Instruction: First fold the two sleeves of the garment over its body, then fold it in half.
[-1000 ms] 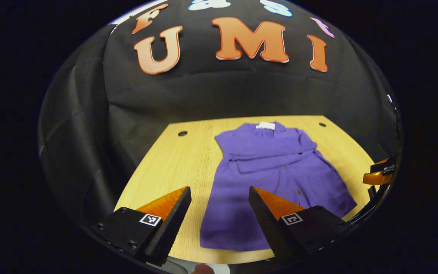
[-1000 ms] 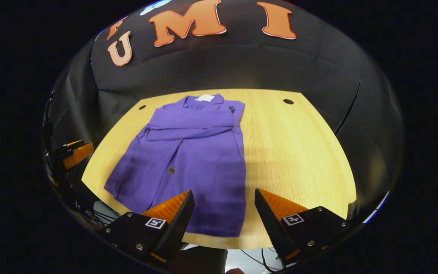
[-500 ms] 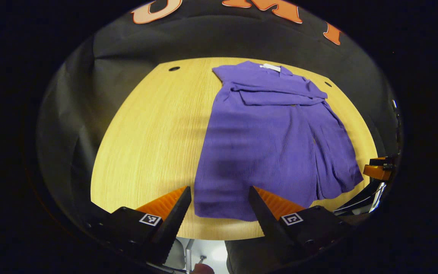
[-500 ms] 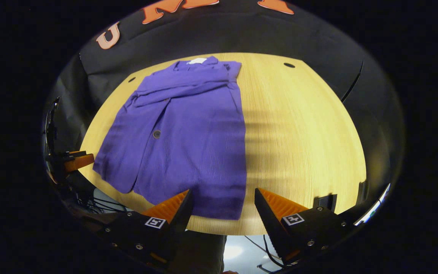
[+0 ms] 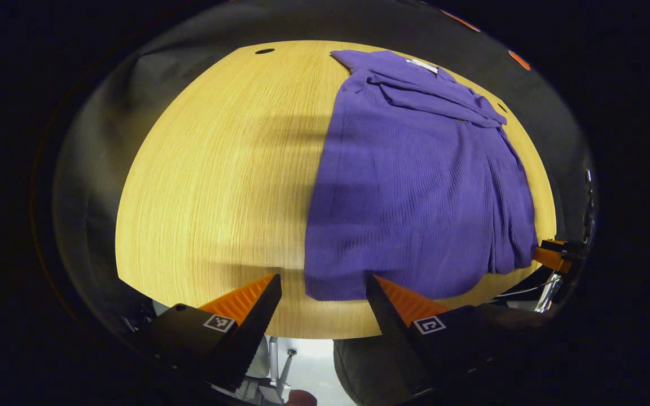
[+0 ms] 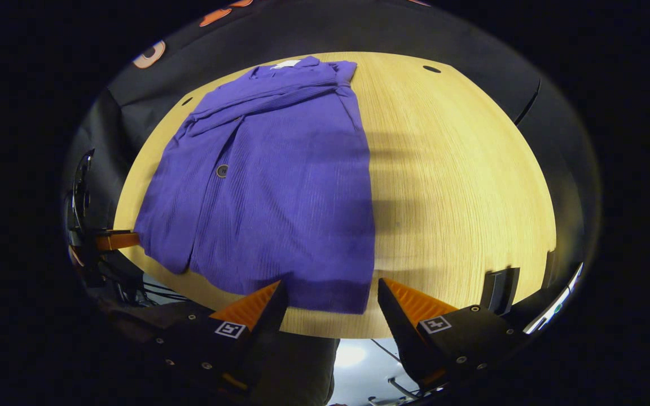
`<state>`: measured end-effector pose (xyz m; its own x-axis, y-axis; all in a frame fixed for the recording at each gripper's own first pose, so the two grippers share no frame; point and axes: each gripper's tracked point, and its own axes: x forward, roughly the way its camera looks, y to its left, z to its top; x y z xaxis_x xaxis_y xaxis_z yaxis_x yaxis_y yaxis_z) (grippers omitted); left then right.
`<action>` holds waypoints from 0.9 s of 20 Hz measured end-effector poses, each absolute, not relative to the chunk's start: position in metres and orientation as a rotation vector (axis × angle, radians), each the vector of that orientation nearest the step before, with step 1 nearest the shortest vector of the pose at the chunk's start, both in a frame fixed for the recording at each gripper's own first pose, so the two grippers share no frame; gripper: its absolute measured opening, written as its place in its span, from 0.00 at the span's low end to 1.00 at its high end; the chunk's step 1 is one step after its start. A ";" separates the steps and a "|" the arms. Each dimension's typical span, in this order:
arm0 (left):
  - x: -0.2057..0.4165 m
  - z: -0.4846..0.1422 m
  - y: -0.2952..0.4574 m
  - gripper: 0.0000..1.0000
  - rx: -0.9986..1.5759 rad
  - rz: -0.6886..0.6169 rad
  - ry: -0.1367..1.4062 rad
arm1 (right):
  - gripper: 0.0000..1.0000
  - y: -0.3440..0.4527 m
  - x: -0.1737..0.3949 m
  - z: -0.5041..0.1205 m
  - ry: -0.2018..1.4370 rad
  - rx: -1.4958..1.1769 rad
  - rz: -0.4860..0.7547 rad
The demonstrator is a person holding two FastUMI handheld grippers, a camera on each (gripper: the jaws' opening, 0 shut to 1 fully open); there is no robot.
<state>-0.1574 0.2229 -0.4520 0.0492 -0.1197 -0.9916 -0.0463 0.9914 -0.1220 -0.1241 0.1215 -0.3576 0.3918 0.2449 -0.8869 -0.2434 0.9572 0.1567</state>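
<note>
The purple garment (image 5: 415,186) lies flat on the desk (image 5: 218,169), collar at the far edge and hem at the near edge. Both sleeves (image 6: 268,96) already lie folded across its chest just below the collar, so the first part of the task looks done; the body is still at full length, so the fold in half remains. The left hand-held gripper (image 5: 323,294) hangs just short of the hem's left corner with its jaws spread, nothing between them. The right hand-held gripper (image 6: 332,301) sits likewise just short of the hem's right corner, jaws spread and empty, the corner of the cloth lying in line with the gap. Neither touches the fabric yet, as far as the views show. The likely next step is to pinch both hem corners and carry them up to the collar. The front panel near the button (image 6: 222,171) overlaps loosely and could slip during the lift.
</note>
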 end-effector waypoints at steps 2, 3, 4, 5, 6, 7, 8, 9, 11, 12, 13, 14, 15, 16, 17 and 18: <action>-0.152 -0.467 0.222 0.98 -0.119 -0.050 1.542 | 0.96 0.121 -0.129 -0.363 1.152 0.024 0.300; -0.149 -0.471 0.221 0.98 -0.111 -0.048 1.558 | 0.96 0.123 -0.129 -0.364 1.161 0.037 0.298; -0.142 -0.471 0.221 0.98 -0.101 -0.057 1.543 | 0.96 0.123 -0.130 -0.367 1.169 0.045 0.295; -0.141 -0.476 0.220 0.98 -0.088 -0.062 1.561 | 0.95 0.123 -0.132 -0.371 1.184 0.046 0.291; -0.138 -0.475 0.219 0.98 -0.069 -0.064 1.569 | 0.95 0.123 -0.133 -0.374 1.192 0.046 0.289; -0.135 -0.479 0.218 0.96 -0.047 -0.070 1.576 | 0.96 0.120 -0.132 -0.375 1.189 0.033 0.280; -0.132 -0.481 0.217 0.97 -0.017 -0.079 1.592 | 0.95 0.121 -0.129 -0.374 1.187 0.034 0.282; -0.123 -0.482 0.215 0.98 -0.003 -0.095 1.589 | 0.93 0.122 -0.132 -0.376 1.202 0.040 0.283; -0.116 -0.486 0.209 0.95 -0.018 -0.077 1.611 | 0.89 0.120 -0.132 -0.378 1.207 0.028 0.266; -0.116 -0.488 0.208 0.89 -0.020 -0.078 1.623 | 0.77 0.117 -0.131 -0.379 1.207 0.005 0.261; -0.112 -0.490 0.205 0.77 -0.019 -0.084 1.639 | 0.72 0.115 -0.132 -0.381 1.212 -0.005 0.253; -0.111 -0.491 0.203 0.66 -0.019 -0.092 1.654 | 0.66 0.115 -0.132 -0.381 1.216 0.000 0.252; -0.106 -0.492 0.199 0.54 -0.018 -0.099 1.669 | 0.52 0.116 -0.132 -0.380 1.218 0.014 0.252; -0.103 -0.495 0.195 0.43 -0.028 -0.098 1.689 | 0.46 0.118 -0.133 -0.381 1.224 0.033 0.254; -0.099 -0.497 0.195 0.28 -0.026 -0.088 1.705 | 0.30 0.118 -0.133 -0.380 1.227 0.049 0.245; -0.092 -0.501 0.193 0.22 -0.027 -0.094 1.721 | 0.24 0.121 -0.134 -0.381 1.236 0.076 0.237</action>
